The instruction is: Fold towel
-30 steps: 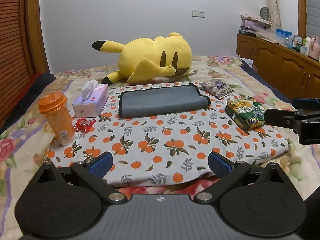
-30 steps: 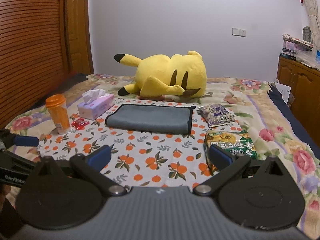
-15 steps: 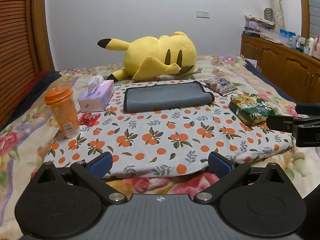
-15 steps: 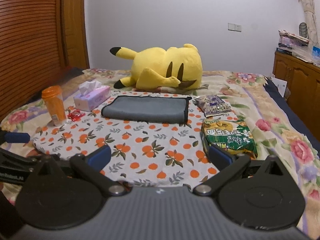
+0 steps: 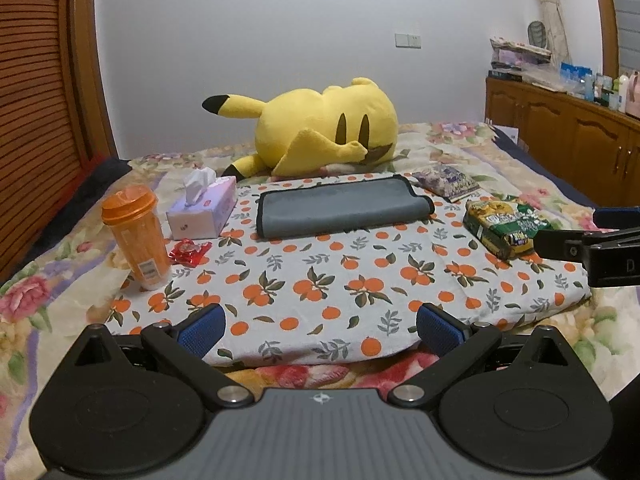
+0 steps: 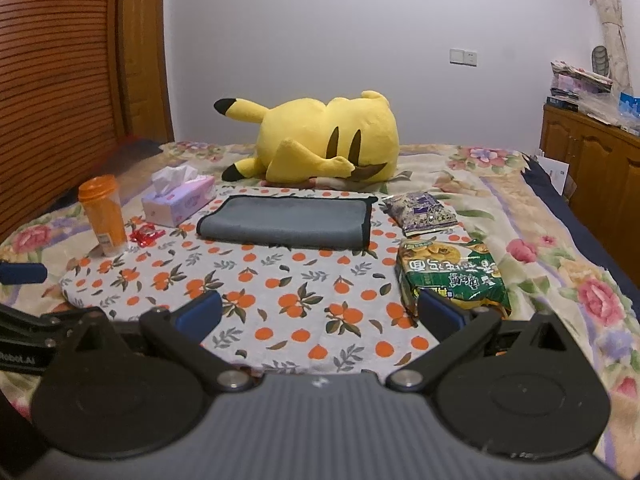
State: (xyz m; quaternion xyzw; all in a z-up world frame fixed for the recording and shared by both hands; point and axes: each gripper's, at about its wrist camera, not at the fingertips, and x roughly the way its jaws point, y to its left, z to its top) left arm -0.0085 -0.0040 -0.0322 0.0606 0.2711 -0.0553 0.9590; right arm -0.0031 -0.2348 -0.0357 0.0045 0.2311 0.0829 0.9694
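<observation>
the grey towel (image 5: 340, 210) lies already doubled over on the orange-print cloth (image 5: 320, 280) spread over the bed, just in front of the yellow plush (image 5: 320, 128) and between the tissue box (image 5: 202, 214) and the snack packets (image 5: 504, 224), likely set mid-cloth so both tools can reach it. the left claw (image 5: 320, 326) and the right claw (image 6: 320, 314) hang near the cloth's front edge, well apart from the towel, each with jaws spread wide and empty, seemingly ready for a corner.
</observation>
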